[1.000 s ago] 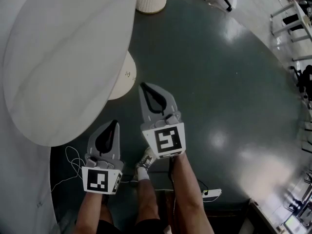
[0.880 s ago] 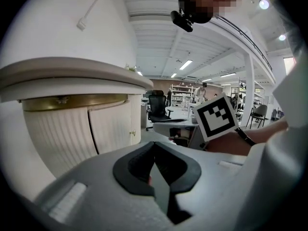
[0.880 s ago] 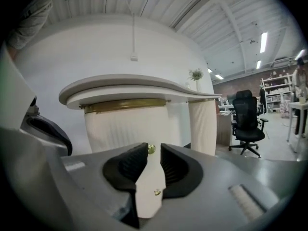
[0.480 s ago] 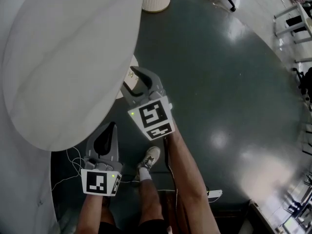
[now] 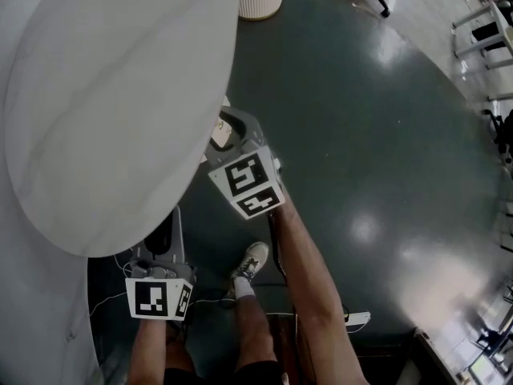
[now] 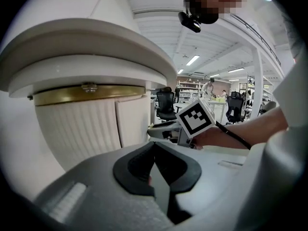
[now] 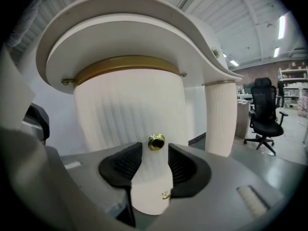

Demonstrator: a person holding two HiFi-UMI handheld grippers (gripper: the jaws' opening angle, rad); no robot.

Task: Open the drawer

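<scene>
Only container here is the drawer [image 7: 144,124], in the round fluted pedestal [image 7: 115,105] under the white table top [image 5: 112,95]. It sits shut, front flush with the ribbing, and we can't make out its seams. Contents not visible.

Look of it: cream-white vertical ribs, a brass-coloured band [image 7: 125,66] round the top of the pedestal just under the table top, and one small round gold knob [image 7: 156,142] shiny on the front. A tiny gold fitting [image 7: 165,195] sits lower on the same surface.

Right gripper [image 7: 155,150]: jaws have just been opening and now stand wide. The knob shows right at the tips, in line with the gap, and the pads are clear of it on both sides. We can't tell if it is between the tips or just past them. In the head view this gripper reaches in under the table edge.

Left gripper [image 6: 155,146]: pads pressed together at the tips, nothing between them. It is low beside the pedestal and apart from the knob.

A second fluted leg [image 7: 220,114] stands to the right, with a black office chair [image 7: 264,109] beyond it on the dark glossy floor [image 5: 361,135].
</scene>
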